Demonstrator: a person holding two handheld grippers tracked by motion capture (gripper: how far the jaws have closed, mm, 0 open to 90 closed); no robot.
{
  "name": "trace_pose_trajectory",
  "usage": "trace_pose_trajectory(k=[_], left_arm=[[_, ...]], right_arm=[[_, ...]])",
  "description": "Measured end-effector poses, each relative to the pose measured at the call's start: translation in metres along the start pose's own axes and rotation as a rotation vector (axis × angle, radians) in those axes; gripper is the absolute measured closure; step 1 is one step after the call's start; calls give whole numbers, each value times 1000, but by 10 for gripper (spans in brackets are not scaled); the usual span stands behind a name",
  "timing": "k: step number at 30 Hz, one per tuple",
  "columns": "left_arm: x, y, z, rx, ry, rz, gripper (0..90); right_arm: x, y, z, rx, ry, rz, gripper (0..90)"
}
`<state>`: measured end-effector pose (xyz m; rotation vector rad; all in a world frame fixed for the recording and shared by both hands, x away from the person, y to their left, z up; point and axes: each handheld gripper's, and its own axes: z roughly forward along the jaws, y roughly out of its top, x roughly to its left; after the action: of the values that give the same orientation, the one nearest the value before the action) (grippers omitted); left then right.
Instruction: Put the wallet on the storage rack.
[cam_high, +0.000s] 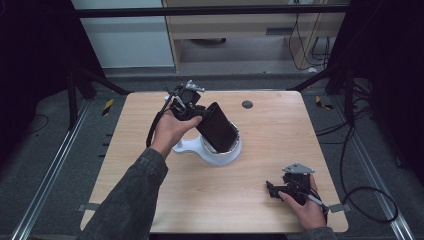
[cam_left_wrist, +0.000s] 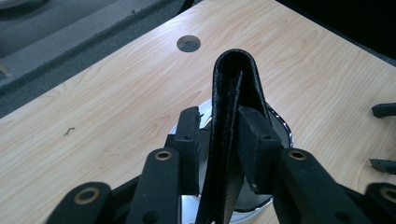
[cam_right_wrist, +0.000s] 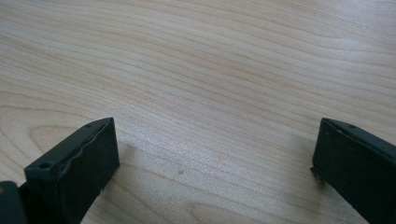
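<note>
A black folded leather wallet hangs tilted in the air, its lower end over a white pot with a shiny metal inside and a short handle. My left gripper is shut on the wallet's upper end. In the left gripper view the wallet stands edge-on between the jaws of this gripper, with the pot's metal rim below it. My right gripper rests on the table at the front right, open, with bare wood between its jaws.
The light wooden table has a small round hole near its back edge, behind the pot. Black cables trail over the floor to the right of the table. Dark frame legs stand at both back corners.
</note>
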<state>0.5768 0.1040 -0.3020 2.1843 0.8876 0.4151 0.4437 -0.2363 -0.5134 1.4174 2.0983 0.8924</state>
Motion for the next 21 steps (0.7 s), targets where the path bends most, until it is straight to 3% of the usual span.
trace_pose_trajectory(k=[11, 21], left_arm=[[4, 2, -18, -79, 25, -7, 638], [-10, 0, -40, -154, 19, 43, 479]], right_arm=[[0, 0, 0, 0, 0, 0, 6], [0, 0, 0, 3, 2, 5, 6]])
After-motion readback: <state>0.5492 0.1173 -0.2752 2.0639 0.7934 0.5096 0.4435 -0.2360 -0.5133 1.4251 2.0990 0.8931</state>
